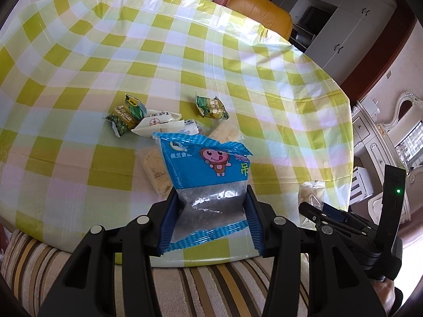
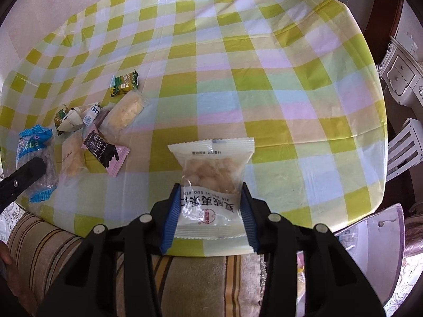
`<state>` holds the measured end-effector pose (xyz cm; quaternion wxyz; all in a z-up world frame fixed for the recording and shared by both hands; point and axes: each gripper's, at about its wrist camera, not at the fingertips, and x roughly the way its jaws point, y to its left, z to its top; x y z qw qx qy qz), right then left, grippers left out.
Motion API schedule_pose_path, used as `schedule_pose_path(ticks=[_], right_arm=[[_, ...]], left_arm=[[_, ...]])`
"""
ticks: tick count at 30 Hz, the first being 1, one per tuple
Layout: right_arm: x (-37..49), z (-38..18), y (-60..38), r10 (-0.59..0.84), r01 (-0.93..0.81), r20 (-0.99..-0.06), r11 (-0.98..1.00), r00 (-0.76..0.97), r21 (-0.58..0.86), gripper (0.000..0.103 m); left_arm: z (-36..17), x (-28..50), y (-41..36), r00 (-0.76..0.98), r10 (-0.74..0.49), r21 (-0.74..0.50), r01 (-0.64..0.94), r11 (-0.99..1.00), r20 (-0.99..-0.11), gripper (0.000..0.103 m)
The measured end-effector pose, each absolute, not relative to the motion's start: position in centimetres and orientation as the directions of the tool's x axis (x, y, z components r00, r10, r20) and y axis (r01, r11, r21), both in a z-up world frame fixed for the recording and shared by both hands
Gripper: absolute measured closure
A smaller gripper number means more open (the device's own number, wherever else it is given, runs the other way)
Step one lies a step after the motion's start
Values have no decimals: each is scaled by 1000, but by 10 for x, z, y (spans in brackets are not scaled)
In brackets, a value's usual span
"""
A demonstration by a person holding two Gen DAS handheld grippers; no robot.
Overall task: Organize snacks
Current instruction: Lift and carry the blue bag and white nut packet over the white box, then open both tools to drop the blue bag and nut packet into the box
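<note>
My left gripper [image 1: 211,198] is shut on the clear lower half of a blue snack bag [image 1: 206,161] with a cartoon monkey, held above the near edge of the table. That bag [image 2: 34,145] also shows at the far left of the right wrist view. My right gripper [image 2: 210,192] is shut on a white packet of pale nuts [image 2: 214,163], lifted over the table's front edge. Loose snacks lie beyond the blue bag: two green packets [image 1: 127,116] [image 1: 211,107], a white folded packet [image 1: 158,124], pale cake packets [image 2: 127,113] and a pink-and-black chocolate packet [image 2: 105,153].
A round table under a yellow-green checked plastic cloth [image 2: 264,84] fills both views. A striped cushion [image 2: 198,285] runs along its near edge. An orange chair [image 1: 259,10] stands behind the table, and white furniture [image 2: 401,71] lies to the right.
</note>
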<state>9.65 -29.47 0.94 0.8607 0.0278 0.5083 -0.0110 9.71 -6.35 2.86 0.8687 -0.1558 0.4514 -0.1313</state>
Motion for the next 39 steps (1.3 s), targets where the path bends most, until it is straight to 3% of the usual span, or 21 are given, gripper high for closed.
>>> schedule_pose_path(ticks=[12, 25, 34, 39], right_arm=[[48, 20, -388, -77, 213, -862, 976, 502, 37, 60], [-7, -12, -482, -150, 401, -892, 915, 426, 38, 60], [-37, -42, -512, -154, 460, -916, 887, 371, 37, 60], [-41, -51, -518, -135, 465, -922, 884, 364, 55, 60]], left_arm=[[36, 90, -157, 452, -481, -391, 282, 876, -751, 57], [26, 64, -274, 199, -590, -433, 508, 745, -782, 56], [-11, 15, -355, -128, -518, -464, 657, 595, -846, 56], [-22, -13, -383, -215, -449, -448, 732, 513, -867, 56]])
